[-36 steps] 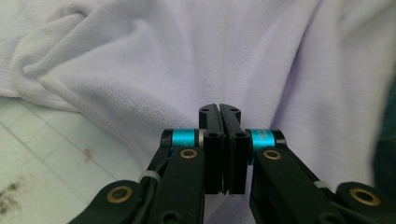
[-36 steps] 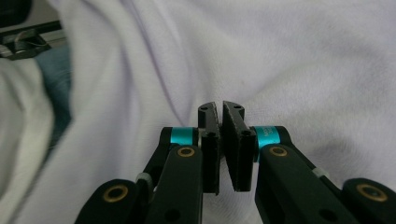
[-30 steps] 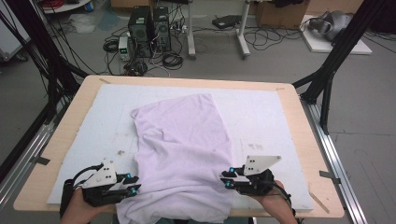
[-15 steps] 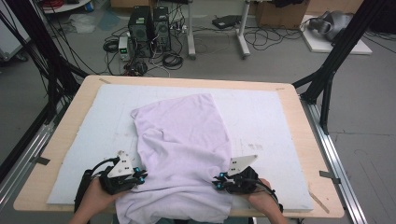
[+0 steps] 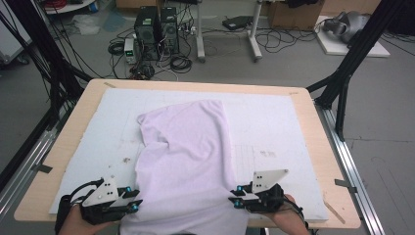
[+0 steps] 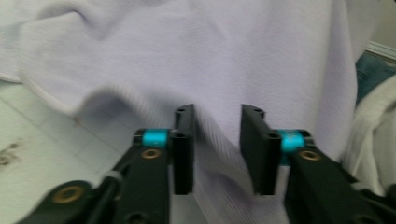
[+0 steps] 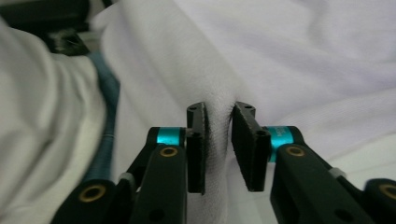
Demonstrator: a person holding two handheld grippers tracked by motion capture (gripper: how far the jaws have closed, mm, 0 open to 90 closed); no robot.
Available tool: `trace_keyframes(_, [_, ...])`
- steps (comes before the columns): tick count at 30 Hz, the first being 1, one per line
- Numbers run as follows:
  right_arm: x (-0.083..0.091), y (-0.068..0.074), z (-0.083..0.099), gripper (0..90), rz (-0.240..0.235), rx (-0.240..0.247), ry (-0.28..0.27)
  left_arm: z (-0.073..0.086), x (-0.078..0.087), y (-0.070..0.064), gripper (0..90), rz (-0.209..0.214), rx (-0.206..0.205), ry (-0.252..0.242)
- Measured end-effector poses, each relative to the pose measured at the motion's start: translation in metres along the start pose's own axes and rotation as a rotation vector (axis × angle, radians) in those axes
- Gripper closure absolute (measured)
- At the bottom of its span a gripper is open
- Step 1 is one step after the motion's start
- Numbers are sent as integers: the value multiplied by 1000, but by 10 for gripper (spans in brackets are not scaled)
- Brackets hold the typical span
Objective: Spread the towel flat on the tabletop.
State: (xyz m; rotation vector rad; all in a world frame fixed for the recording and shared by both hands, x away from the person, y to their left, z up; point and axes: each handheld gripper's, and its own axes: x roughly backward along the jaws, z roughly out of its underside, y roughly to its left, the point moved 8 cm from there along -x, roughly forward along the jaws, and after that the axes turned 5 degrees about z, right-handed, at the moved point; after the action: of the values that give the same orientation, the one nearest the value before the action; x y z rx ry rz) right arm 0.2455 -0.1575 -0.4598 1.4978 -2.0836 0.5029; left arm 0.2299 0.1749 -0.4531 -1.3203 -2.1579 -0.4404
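Cloth: a pale lilac garment (image 5: 188, 161) lies spread on the white mat (image 5: 284, 132), its near end hanging over the table's front edge.
Left gripper (image 5: 134, 205): at the cloth's left border; jaws parted, fabric between them, not pinched.
Right gripper (image 5: 237, 198): at the right border; jaws narrowed about a raised fold (image 7: 218, 126), apparently not fully clenched.
Table (image 5: 313, 122): wooden rim surrounds the mat.

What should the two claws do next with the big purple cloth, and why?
Probably close both. The left claw and right claw each stand open with a fold of the purple cloth between their jaws at its near edge, which hangs over the table. Closing would grip it.
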Motion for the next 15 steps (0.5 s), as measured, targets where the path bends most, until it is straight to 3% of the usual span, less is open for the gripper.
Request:
trace_keyframes(2, [-6, -11, -3, 697, 32, -1, 12, -4, -4, 9, 557, -23, 5, -6])
trace_keyframes(4, [-13, -21, -5, 671, 35, -3, 20, -6, -13, 19, 529, -37, 4, -7])
trace_keyframes(9, [-28, -48, -1, 613, 77, -70, 36, 0, -43, 46, 511, -59, 46, 22])
trace_keyframes(12, [-29, -50, 0, 581, 68, -85, 36, 5, -57, 50, 528, -56, 46, 74])
trace_keyframes(15, [-21, -49, -1, 589, 68, -92, 1, 5, -60, 47, 565, -38, 38, 72])
